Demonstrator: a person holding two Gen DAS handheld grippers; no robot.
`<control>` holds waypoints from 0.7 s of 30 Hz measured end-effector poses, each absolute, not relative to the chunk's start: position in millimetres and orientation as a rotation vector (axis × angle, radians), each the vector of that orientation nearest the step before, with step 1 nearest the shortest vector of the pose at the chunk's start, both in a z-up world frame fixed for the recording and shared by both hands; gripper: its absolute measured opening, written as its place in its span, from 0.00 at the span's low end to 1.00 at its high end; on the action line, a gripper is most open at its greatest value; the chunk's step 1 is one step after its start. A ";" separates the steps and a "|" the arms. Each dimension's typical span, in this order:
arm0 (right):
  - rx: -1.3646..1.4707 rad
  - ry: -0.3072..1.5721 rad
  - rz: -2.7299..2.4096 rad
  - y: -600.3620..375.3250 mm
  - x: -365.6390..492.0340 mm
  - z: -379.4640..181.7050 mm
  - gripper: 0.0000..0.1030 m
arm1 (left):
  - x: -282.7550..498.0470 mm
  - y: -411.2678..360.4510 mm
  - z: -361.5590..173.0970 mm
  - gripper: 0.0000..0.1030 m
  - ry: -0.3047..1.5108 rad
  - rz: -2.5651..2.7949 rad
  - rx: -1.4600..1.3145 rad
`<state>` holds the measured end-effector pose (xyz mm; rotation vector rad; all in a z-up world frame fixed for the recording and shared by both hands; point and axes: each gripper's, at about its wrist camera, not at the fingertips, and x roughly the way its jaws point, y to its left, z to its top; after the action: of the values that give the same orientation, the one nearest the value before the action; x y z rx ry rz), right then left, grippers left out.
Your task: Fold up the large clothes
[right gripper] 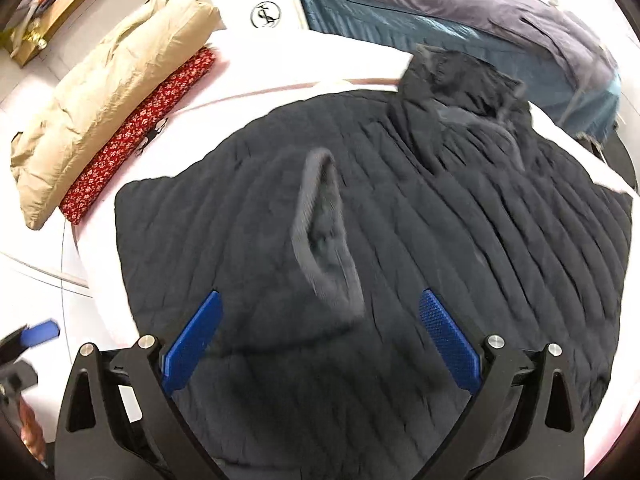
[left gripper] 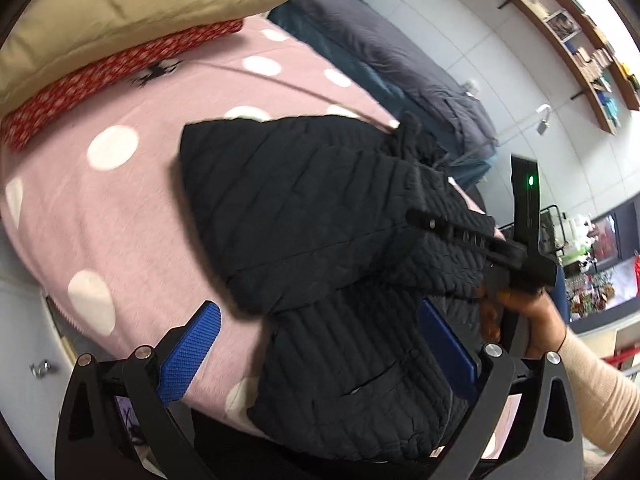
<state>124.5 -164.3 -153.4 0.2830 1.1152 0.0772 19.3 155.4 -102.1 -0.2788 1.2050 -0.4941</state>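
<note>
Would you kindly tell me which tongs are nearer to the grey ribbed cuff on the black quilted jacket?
Right. The right tongs hang open directly over the cuff, which lies just ahead of their tips. The left tongs, also open, are off at the jacket's edge.

Jacket (right gripper: 400,220) hem (cut off, blurred)

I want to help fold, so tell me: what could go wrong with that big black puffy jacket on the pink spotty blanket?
The black quilted jacket is puffy, so its folded sleeve with the grey ribbed cuff may spring open, since the left gripper and right gripper are both open. The jacket lies near the edge of the pink dotted blanket and might slide off.
</note>
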 end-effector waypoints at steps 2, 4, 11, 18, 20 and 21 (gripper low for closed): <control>0.246 1.125 0.095 -157.1 137.1 -156.7 0.84 | 15.0 156.9 -104.7 0.94 1.219 -0.466 -0.278; 0.225 1.150 0.115 -150.5 145.4 -162.6 0.73 | 10.2 156.9 -102.7 0.94 1.233 -0.447 -0.287; 0.186 1.232 0.141 -132.3 145.1 -184.4 0.38 | 3.0 153.0 -111.0 0.94 1.271 -0.427 -0.300; 0.125 1.153 0.165 -132.1 121.1 -166.5 0.09 | 6.0 138.8 -114.6 0.94 1.286 -0.422 -0.282; 0.144 1.115 0.163 -136.6 117.0 -152.1 0.08 | 7.7 133.3 -110.8 0.94 1.272 -0.428 -0.274; 0.160 1.095 0.162 -140.7 116.2 -144.9 0.08 | 8.2 130.5 -108.3 0.94 1.265 -0.433 -0.270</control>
<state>116.2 -140.7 -144.9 0.1596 1.0951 0.1622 8.2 130.5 -108.3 -0.2700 1.2651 -0.4331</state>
